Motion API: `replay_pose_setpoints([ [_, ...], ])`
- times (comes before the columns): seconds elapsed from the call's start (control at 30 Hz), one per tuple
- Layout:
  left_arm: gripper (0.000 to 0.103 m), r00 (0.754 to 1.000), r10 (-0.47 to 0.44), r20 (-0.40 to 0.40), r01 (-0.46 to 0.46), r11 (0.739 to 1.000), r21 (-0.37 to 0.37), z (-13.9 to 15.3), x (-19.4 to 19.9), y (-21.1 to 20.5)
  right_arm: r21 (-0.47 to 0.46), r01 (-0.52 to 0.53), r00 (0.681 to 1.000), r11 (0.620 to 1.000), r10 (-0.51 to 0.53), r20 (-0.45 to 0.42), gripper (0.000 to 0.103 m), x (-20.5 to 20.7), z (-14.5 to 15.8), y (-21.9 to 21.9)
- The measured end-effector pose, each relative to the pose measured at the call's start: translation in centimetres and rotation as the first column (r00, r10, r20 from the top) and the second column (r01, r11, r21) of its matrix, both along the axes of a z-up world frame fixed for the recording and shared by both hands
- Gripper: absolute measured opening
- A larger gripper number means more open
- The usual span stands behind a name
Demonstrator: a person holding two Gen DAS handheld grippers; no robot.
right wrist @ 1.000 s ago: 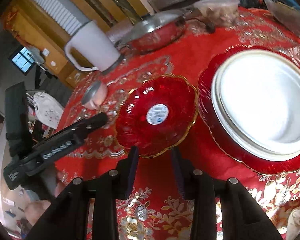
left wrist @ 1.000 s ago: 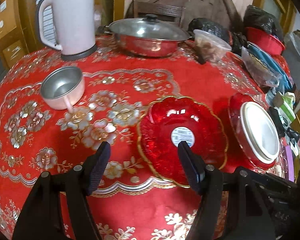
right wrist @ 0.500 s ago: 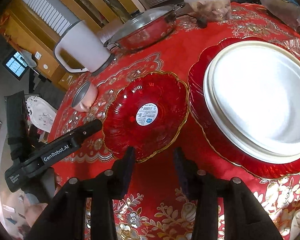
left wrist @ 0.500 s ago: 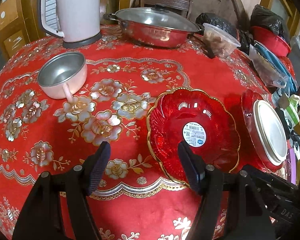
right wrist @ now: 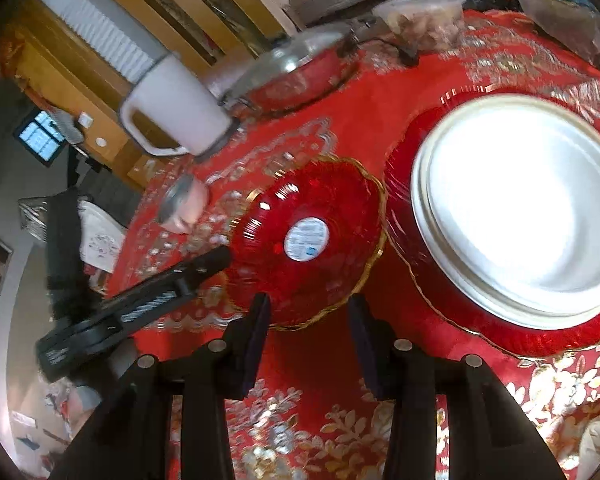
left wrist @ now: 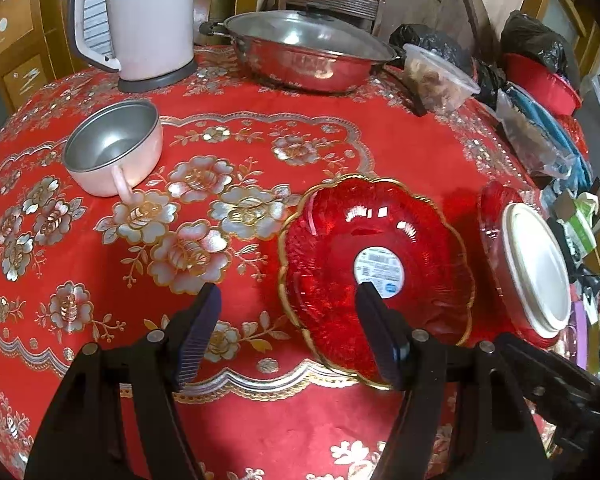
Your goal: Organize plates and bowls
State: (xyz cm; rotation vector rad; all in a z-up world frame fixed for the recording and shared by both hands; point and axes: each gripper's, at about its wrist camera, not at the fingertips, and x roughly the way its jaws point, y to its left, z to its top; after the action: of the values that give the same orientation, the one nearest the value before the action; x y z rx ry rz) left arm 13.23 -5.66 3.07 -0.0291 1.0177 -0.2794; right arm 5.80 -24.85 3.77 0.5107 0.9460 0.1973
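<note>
A red scalloped bowl [left wrist: 376, 276] with a gold rim and a round white label at its centre is sitting on a table [left wrist: 236, 412] draped in a red cloth with silver and gold flowers. To the left of the bowl, well apart from it, a pink mug [left wrist: 114, 146] with a metal lining is standing upright, and behind the mug a pale electric kettle [left wrist: 148, 20] is resting on its dark base. Behind the bowl, a lidded steel pan [left wrist: 304, 54] is sitting near the table's far edge, with a clear tub of food [left wrist: 440, 76] just beside it. The left gripper [left wrist: 288, 300] is hovering with its jaws spread wide, its right finger [left wrist: 380, 332] over the bowl's near side and the other over bare cloth to the left of the bowl. To the right of the bowl, almost touching its rim, a white plate [right wrist: 520, 208] is lying on a larger red plate [right wrist: 432, 300]. The right gripper [right wrist: 308, 308] is held with its jaws parted and empty, just in front of the bowl's near rim, in a blurred view.
</note>
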Motion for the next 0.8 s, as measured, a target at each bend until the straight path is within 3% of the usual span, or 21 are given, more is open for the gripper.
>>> replay_pose_setpoints([
  [0.07,0.069,1.000,-0.016,0.010,0.016,1.000,-0.017,0.8,-0.4,-0.5,0.002,-0.013,0.999,1.000,0.013,0.038,0.042,-0.8,1.7,-0.4],
  [0.17,0.069,0.998,-0.053,0.025,0.054,0.998,-0.042,2.2,-1.1,-1.7,-0.013,0.007,0.997,1.000,-0.006,0.075,0.052,-1.9,3.6,-1.9],
  [0.3,0.069,0.991,-0.127,0.030,0.129,0.988,-0.079,3.7,-1.8,-4.9,-0.049,0.113,0.988,0.992,-0.107,0.110,0.055,-3.3,5.5,-6.2],
  [0.5,0.069,0.976,-0.220,0.011,0.220,0.972,-0.078,4.2,-1.8,-10.5,-0.036,0.228,0.973,0.973,-0.226,0.058,0.056,-3.8,4.4,-12.3],
  [0.8,0.069,0.964,-0.265,-0.025,0.264,0.963,-0.051,3.1,-1.0,-15.4,-0.037,0.296,0.955,0.954,-0.296,0.016,0.056,-3.5,2.9,-16.6],
])
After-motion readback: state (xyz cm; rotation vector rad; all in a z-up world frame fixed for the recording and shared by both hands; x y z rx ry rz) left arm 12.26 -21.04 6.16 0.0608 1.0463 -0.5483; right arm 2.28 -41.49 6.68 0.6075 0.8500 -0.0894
